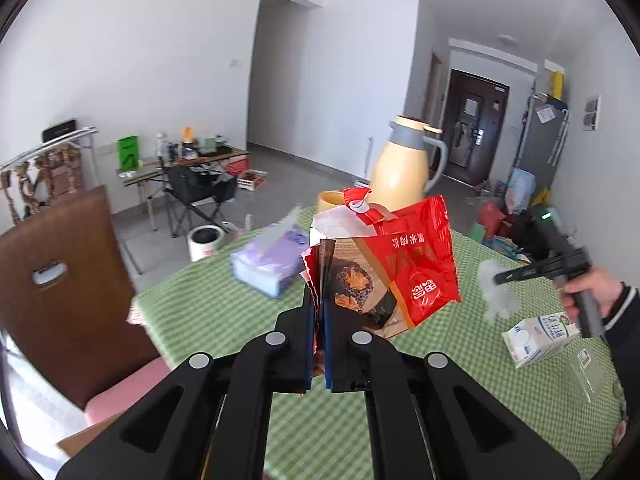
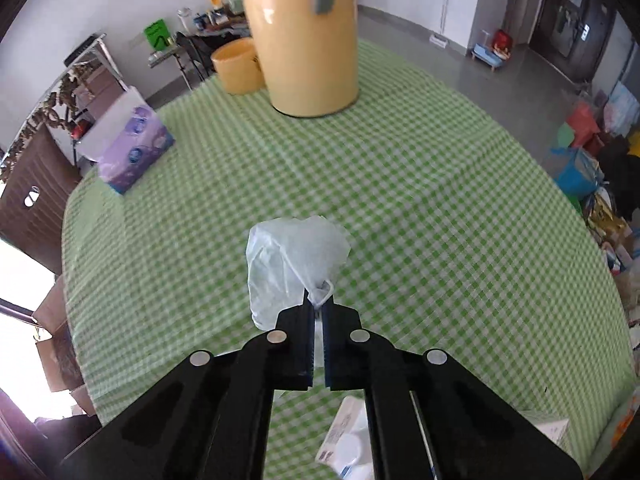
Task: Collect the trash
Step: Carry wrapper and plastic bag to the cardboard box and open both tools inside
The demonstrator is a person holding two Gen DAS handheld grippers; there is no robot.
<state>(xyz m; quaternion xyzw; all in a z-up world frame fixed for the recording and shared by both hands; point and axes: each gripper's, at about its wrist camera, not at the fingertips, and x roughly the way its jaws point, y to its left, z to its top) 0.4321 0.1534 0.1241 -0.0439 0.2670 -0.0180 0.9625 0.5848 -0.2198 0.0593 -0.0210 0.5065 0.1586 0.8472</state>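
Observation:
My left gripper is shut on a torn red snack wrapper and holds it up above the green checked tablecloth. My right gripper is shut on a crumpled clear plastic bag, held above the cloth; the same bag and gripper show at the right of the left wrist view. A white milk carton lies on the table at the right, and it shows below the right gripper. A clear plastic sleeve lies beside it.
A tall yellow thermos jug and a yellow cup stand at the far side of the table. A purple tissue pack lies at the left. A brown chair stands left of the table. A white bin is on the floor beyond.

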